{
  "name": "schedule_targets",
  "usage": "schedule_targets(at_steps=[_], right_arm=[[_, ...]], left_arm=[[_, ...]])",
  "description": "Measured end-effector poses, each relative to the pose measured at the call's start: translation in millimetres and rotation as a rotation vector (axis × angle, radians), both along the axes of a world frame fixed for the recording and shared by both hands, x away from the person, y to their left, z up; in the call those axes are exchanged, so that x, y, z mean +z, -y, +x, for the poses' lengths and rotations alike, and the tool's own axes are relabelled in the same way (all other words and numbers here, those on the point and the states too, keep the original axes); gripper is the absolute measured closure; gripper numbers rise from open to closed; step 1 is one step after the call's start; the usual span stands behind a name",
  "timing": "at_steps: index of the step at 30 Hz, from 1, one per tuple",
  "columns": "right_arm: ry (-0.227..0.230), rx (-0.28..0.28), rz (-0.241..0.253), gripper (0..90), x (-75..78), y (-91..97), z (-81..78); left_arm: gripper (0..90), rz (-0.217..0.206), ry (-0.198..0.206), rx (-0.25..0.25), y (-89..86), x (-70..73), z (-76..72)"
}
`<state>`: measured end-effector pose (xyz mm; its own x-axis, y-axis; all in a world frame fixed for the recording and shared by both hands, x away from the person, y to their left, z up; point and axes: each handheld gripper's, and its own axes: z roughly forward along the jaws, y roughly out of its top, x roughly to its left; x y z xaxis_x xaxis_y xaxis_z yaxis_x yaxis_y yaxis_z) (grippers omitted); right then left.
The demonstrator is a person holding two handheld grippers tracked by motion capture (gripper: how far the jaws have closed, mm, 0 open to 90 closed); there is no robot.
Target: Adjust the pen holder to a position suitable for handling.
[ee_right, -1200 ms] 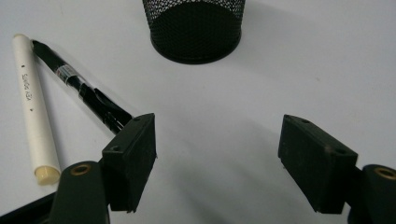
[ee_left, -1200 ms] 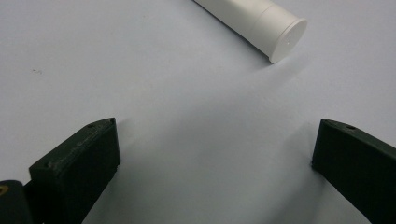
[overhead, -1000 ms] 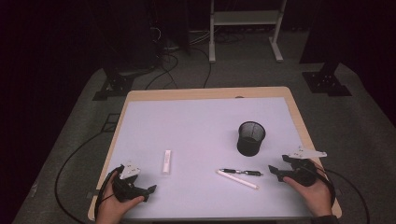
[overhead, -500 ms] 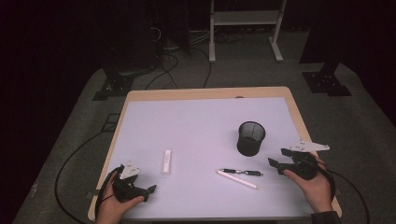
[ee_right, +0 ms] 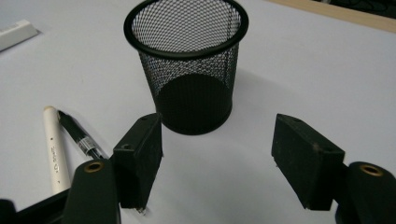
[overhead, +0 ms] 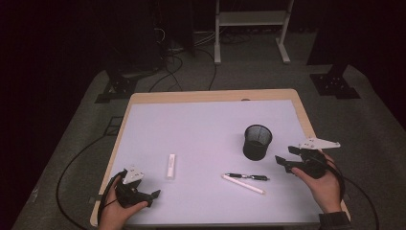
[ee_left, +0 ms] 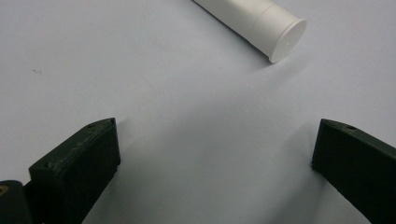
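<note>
Hovering my right gripper (overhead: 283,156) empty beside the mesh pen cup (overhead: 257,142), jaws narrowing, I've collected nothing: black pen (overhead: 247,177), white marker (overhead: 242,184) and white tube (overhead: 171,166) lie loose. Left gripper (ee_left: 212,154) gapes empty, tube (ee_left: 252,21) cropped. Right-gripper view: cup (ee_right: 187,65) empty, marker print unreadable.

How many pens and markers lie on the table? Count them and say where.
3: a white marker left of centre, a black pen and a white pen side by side in front of the mesh cup.
</note>
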<state>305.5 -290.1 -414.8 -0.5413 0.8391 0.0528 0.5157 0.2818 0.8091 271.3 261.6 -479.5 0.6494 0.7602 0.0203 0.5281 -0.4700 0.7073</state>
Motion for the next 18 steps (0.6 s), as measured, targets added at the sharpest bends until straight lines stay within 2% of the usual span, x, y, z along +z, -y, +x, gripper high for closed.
schedule_targets(at_steps=[8,18], right_arm=[[0.017,-0.009,0.015,35.3,15.4,2.2,8.7],[0.019,-0.006,0.031,37.9,25.4,-1.6,25.2]], left_arm=[[0.2,0.000,0.000,0.000,0.0,0.0,0.0],[0.2,0.000,0.000,0.000,0.0,0.0,0.1]])
